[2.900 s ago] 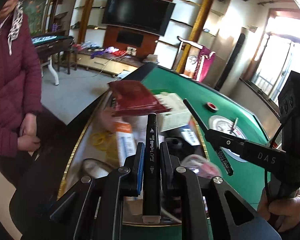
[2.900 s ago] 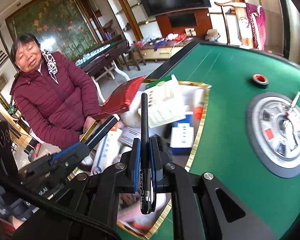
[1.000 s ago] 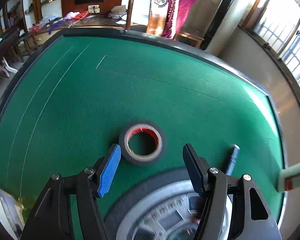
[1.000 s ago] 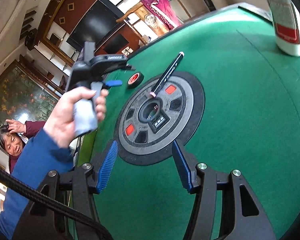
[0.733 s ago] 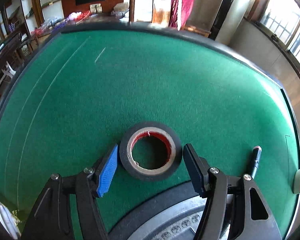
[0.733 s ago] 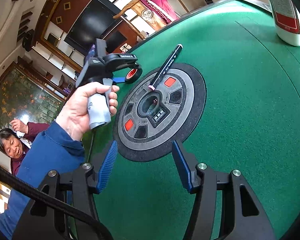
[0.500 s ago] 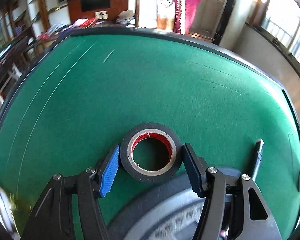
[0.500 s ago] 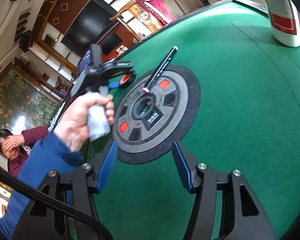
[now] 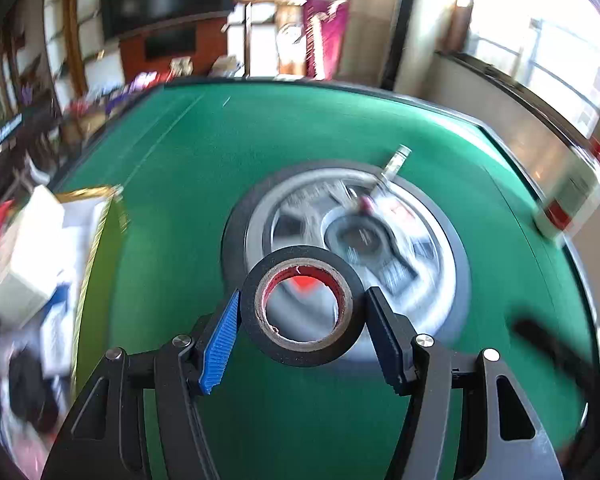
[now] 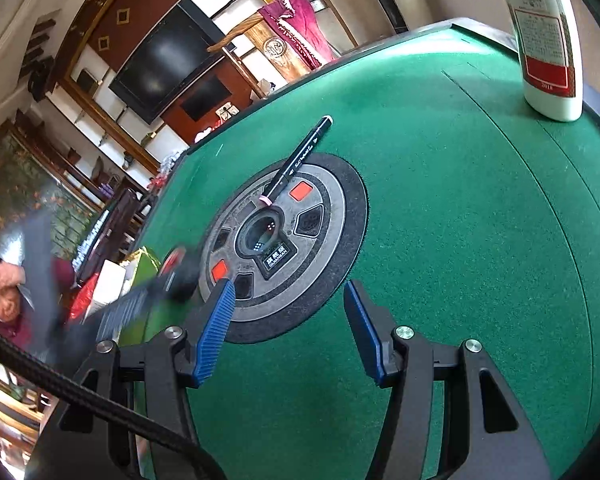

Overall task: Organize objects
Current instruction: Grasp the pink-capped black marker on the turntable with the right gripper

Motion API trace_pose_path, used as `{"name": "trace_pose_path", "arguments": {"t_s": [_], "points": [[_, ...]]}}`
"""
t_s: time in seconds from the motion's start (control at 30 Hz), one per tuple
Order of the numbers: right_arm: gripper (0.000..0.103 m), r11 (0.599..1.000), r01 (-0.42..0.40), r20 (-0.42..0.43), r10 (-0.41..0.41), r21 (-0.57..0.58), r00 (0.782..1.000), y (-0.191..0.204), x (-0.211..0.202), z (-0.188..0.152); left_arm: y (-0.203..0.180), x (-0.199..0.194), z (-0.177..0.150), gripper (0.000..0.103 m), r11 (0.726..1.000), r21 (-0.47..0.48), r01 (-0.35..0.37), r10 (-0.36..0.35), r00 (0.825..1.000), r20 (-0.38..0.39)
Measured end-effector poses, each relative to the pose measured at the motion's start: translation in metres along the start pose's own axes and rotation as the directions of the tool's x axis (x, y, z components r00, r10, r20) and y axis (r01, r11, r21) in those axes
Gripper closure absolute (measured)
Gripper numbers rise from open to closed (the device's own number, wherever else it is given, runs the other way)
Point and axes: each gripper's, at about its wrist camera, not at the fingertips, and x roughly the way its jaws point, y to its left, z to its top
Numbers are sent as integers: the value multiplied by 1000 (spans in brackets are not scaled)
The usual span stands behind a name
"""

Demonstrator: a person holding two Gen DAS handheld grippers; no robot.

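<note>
A roll of black tape (image 9: 300,255) with a red-lined core hangs above the green table, and my left gripper (image 9: 302,308) is shut on it, one pad pressing each side. The left wrist view is blurred by motion. From the right wrist, that gripper and the tape roll (image 10: 180,268) show as a blur at the left, near the table's round centre panel (image 10: 320,216). A black marker pen (image 10: 300,156) lies across the panel's far rim. My right gripper (image 10: 290,320) stands open over the felt in front of the panel, nothing between its fingers.
A gold-rimmed tray (image 9: 98,236) full of boxes and packets sits at the table's left edge. A white bottle (image 10: 548,40) with a red band stands at the far right corner. A person in a maroon jacket (image 10: 4,304) stands beyond the left side.
My left gripper shut on the tape roll, lifted it off the felt and swept it back over the centre panel toward the tray side. The right gripper has stayed put.
</note>
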Motion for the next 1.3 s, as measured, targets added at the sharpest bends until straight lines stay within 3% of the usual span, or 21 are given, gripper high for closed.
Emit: {"name": "trace_pose_path", "arguments": {"t_s": [0.17, 0.33, 0.5, 0.6, 0.67, 0.73, 0.83, 0.97, 1.13, 1.3], "points": [[47, 998, 42, -26, -41, 40, 999, -3, 11, 8, 10, -11, -41, 47, 998, 33, -56, 54, 998, 44], [47, 993, 101, -43, -99, 60, 994, 11, 37, 39, 16, 6, -40, 47, 999, 16, -38, 38, 999, 13], [47, 982, 177, -79, -172, 60, 982, 32, 90, 85, 23, 9, -48, 47, 998, 28, -54, 54, 999, 1], [47, 963, 269, -118, -264, 28, 957, 40, 126, 104, 27, 11, -48, 47, 999, 15, -43, 43, 999, -11], [53, 948, 318, -129, -315, 1, 940, 45, 143, 113, 26, 13, -48, 47, 999, 14, -42, 42, 999, -20], [68, 930, 366, -122, -369, -48, 922, 52, 154, 118, 25, 12, -48, 47, 999, 14, -43, 44, 999, -21], [70, 904, 419, -130, -427, -89, 895, 56, 162, 120, 25, 11, -48, 47, 999, 12, -42, 42, 999, -24], [72, 900, 427, -150, -436, -92, 887, 48, 169, 119, 25, 11, -49, 47, 999, 13, -43, 43, 999, -24], [84, 875, 444, -114, -469, -193, 876, 52, 167, 110, 25, 9, -50, 47, 999, 11, -42, 42, 999, -24], [90, 898, 401, -105, -423, -179, 900, 45, 159, 112, 25, 10, -50, 47, 999, 16, -48, 48, 998, -34]]}}
